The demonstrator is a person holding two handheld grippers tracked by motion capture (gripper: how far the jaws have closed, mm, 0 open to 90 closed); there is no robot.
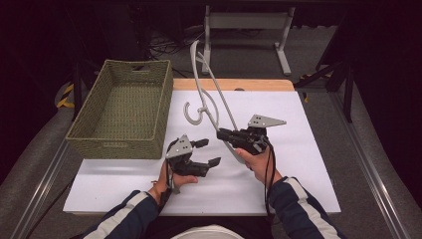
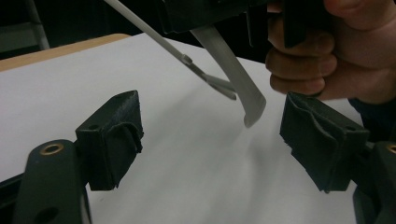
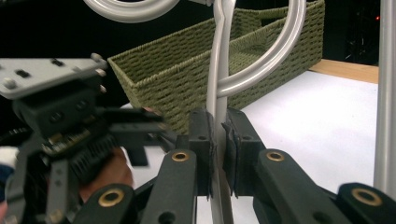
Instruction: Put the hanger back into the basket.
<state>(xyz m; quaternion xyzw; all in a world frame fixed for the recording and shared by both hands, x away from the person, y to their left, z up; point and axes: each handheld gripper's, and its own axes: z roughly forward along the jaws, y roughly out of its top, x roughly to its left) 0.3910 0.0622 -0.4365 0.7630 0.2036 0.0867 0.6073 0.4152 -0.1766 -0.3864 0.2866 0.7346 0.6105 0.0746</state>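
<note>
A pale grey plastic clothes hanger point(image 1: 217, 89) stands tilted over the white table top point(image 1: 298, 164), its hook curling toward the basket. My right gripper point(image 1: 221, 133) is shut on one of the hanger's lower arms; in the right gripper view the pads point(image 3: 201, 140) of the right gripper point(image 3: 219, 140) pinch the hanger's thin bar point(image 3: 219, 70). My left gripper point(image 1: 210, 152) hovers just left of it, jaws open and empty. In the left gripper view the hanger's tip point(image 2: 243, 88) hangs beyond the left gripper point(image 2: 210, 140), under the right hand point(image 2: 317, 51).
A green woven basket point(image 1: 119, 144) with nothing visible inside stands on the table's left side, also behind the hanger point(image 3: 187, 79). My left gripper point(image 3: 70, 121) shows at the left of the right gripper view. A metal stand's legs point(image 1: 249, 22) lie beyond the far edge.
</note>
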